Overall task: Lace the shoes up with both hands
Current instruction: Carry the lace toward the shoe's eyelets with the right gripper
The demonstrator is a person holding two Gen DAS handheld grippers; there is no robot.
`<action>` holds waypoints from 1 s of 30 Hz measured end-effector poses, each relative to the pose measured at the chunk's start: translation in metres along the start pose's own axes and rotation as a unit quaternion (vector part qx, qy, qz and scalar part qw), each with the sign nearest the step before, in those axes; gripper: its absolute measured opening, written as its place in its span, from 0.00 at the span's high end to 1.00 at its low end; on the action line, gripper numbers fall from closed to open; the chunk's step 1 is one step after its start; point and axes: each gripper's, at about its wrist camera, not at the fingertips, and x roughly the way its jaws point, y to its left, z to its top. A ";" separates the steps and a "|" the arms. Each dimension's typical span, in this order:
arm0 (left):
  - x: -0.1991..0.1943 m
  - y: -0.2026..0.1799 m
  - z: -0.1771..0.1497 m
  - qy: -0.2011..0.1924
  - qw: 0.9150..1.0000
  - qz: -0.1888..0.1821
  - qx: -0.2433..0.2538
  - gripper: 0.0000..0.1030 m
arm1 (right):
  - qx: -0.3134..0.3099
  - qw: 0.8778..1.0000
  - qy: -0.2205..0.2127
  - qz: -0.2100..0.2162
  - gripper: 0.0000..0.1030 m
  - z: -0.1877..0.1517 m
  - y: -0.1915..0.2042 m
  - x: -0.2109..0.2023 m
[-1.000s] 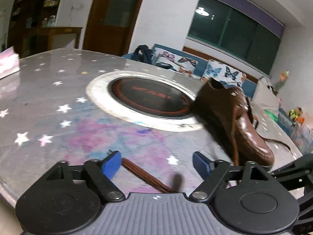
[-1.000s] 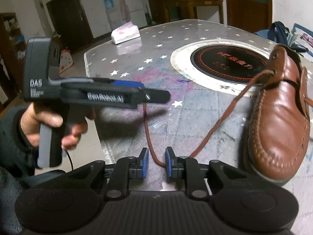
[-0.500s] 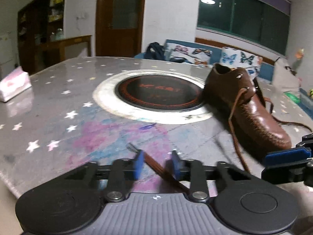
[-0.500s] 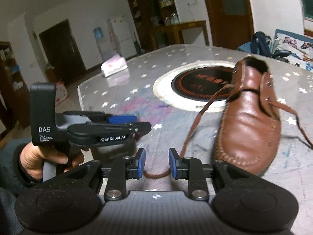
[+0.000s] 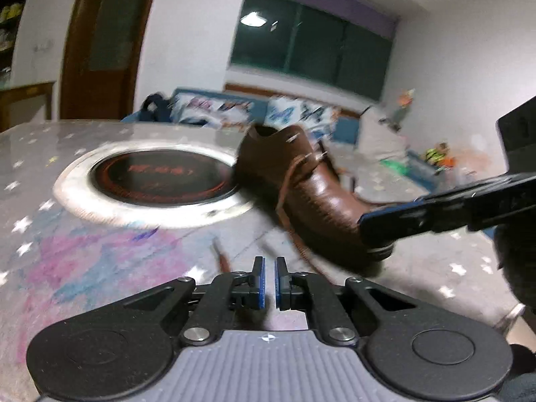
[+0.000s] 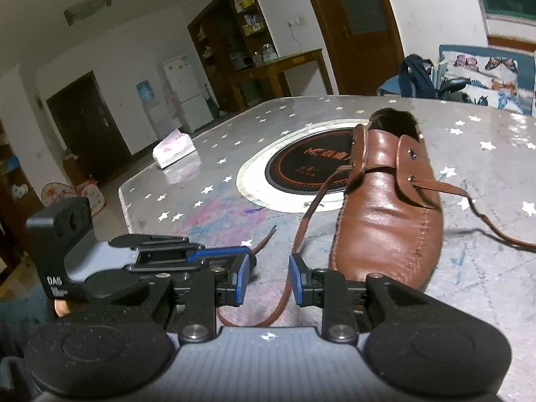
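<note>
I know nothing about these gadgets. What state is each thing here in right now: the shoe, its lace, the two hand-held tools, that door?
Shoe: upright on the table, untied.
Lace: threaded through the lower eyelets, both ends loose.
Left gripper: jaws shut; whether they pinch the lace is unclear.
Right gripper: jaws open, lace passing between them, not pinched.
Door: shut.

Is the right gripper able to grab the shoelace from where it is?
Probably yes: the shoelace runs right between the right gripper's open jaws, with nothing blocking it.
</note>
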 end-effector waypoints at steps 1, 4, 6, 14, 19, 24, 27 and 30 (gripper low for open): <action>-0.001 -0.001 0.000 -0.003 1.000 0.014 0.005 0.90 | -0.001 1.000 0.000 -0.002 0.75 0.001 0.000 0.002; -0.004 -0.009 0.002 -0.014 0.998 0.054 0.040 0.62 | -0.003 1.000 0.001 -0.004 0.75 0.005 0.004 0.009; -0.003 -0.012 0.003 -0.015 0.996 0.062 0.057 0.59 | -0.004 1.000 0.003 -0.003 0.75 0.008 0.005 0.014; 0.007 0.000 0.000 0.004 0.999 0.038 0.021 0.98 | -0.009 1.000 0.006 0.007 0.75 0.022 0.015 0.033; -0.009 0.003 -0.007 -0.038 0.999 0.027 0.013 0.98 | 0.038 0.999 0.024 0.023 0.75 0.027 0.003 0.049; -0.016 0.006 -0.008 -0.066 0.998 0.002 -0.001 0.98 | 0.106 0.992 0.037 0.052 0.74 0.025 -0.013 0.061; -0.023 0.007 -0.008 -0.080 0.997 -0.014 -0.007 0.98 | 0.147 0.986 0.038 0.068 0.74 0.024 -0.023 0.066; -0.028 0.007 -0.006 -0.094 0.995 -0.029 -0.008 0.98 | 0.174 0.981 0.039 0.079 0.75 0.022 -0.030 0.071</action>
